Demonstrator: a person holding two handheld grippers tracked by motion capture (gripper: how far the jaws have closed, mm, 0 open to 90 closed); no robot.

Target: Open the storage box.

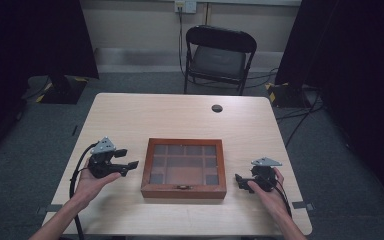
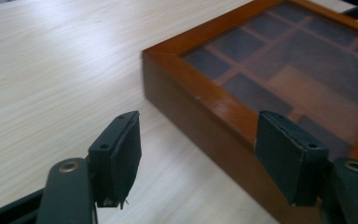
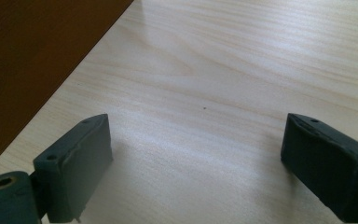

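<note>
A shut wooden box (image 1: 184, 168) with a glass lid over several compartments lies at the middle of the table, its small latch facing the person. My left gripper (image 1: 128, 158) is held just left of the box, jaws open and pointing at its left side; in the left gripper view the box (image 2: 223, 107) stands close ahead, with nothing between the pads (image 2: 123, 154). My right gripper (image 1: 239, 181) rests low on the table just right of the box, open and empty. The right gripper view has the box's brown wall (image 3: 32, 56) at its left.
The light wooden table (image 1: 145, 115) has a round cable hole (image 1: 217, 108) at its far side. A black folding chair (image 1: 219, 59) stands behind the table. Dark curtains and stand bases flank the room. Cables trail from both grippers toward the table's front edge.
</note>
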